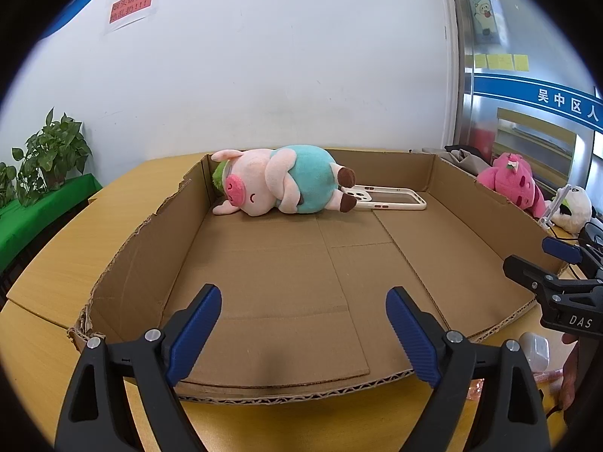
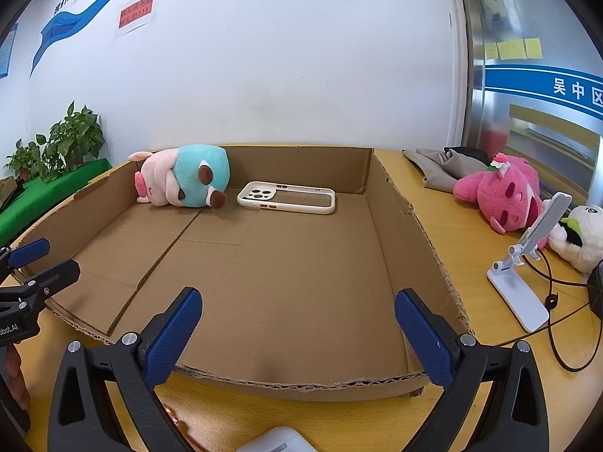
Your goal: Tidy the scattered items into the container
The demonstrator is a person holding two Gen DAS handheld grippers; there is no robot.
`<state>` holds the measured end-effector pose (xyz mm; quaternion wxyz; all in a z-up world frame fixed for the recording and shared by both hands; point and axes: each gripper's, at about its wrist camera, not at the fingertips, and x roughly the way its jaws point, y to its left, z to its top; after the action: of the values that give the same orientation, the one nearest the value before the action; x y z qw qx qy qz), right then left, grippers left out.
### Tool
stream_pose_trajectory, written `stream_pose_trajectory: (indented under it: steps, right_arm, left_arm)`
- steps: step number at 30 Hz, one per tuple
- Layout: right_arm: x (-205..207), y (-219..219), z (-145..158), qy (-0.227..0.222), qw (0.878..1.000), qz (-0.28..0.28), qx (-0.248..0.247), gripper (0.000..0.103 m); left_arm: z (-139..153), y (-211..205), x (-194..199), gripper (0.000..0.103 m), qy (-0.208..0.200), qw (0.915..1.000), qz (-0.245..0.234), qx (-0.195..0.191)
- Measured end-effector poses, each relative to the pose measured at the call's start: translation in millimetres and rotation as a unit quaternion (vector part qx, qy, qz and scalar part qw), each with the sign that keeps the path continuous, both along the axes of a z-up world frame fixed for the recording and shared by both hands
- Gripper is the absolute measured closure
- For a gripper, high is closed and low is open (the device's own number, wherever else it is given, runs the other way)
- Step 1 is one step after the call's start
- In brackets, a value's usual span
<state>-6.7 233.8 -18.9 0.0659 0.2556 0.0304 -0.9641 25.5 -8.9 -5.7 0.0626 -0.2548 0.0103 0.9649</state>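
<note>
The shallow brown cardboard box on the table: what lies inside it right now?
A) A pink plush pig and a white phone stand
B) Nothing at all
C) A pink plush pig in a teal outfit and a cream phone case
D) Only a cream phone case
C: the pink plush pig in a teal outfit and the cream phone case both lie at the far end of the cardboard box.

White wall (image 1: pixel 282 56), wooden table (image 1: pixel 49 275)

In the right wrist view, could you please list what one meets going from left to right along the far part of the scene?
Potted plants → pig plush → phone case → grey cloth → pink plush → phone stand.
</note>
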Motion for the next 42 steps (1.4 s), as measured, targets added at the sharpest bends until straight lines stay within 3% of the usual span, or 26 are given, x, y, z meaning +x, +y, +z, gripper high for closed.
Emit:
stream_pose_trajectory:
  steps: [6,10,15,19,23,26,29,33,36,38,42]
  right_arm:
    - [3.3,5.5,1.6,0.001,1.0,0.012,-0.012,0.0]
    - [22.7,22.9,17.3,0.024,0.997,0.041,-0.067,0.0]
    - [62.2,38.1,24.6,0.018,0.985,0.115,-0.13,0.0]
    - [85.1,34.6,15.7,-0.057,0.971,0.179,-0.149,0.0]
    - [97.4,8.9,4.0,-0.12,0.964,0.222,-0.089,0.0]
    - [97.1,-8.4,-11.0,-0.153,0.959,0.238,-0.035,0.0]
    - [94.1,-14.1,-14.9,-0.162,0.95,0.263,-0.042,0.0]
    - [96.6,-28.1,-3.7,-0.139,0.937,0.321,-0.024,0.0]
    - [93.5,-48.5,-5.1,-0.145,0.918,0.367,0.038,0.0]
    - [89.9,-59.5,-16.8,-0.17,0.898,0.395,0.091,0.0]
    - [88.6,-59.0,-39.2,-0.215,0.873,0.408,0.157,0.002]
  left_arm:
    - [8.7,4.0,26.9,0.014,0.049,0.9986,0.004,-0.017]
    - [24.4,3.8,52.7,0.014,0.096,0.9953,-0.013,0.008]
    - [15.1,3.0,65.1,0.014,0.055,0.997,-0.038,0.038]
    - [4.7,7.1,73.7,0.014,0.015,0.9961,-0.067,0.055]
    - [1.4,8.9,78.5,0.014,-0.005,0.9926,-0.095,0.077]
    - [-1.8,4.2,75.9,0.014,-0.017,0.9916,-0.088,0.093]
    - [-5.9,-5.7,70.7,0.014,-0.032,0.9889,-0.078,0.122]
    - [-12.2,-18.6,63.7,0.014,-0.052,0.9855,-0.055,0.152]
    - [-17.8,-25.7,58.3,0.014,-0.071,0.9825,-0.041,0.167]
    - [-20.9,-29.1,56.5,0.014,-0.081,0.9811,-0.033,0.173]
    - [-23.5,-30.3,55.6,0.014,-0.088,0.9809,-0.028,0.171]
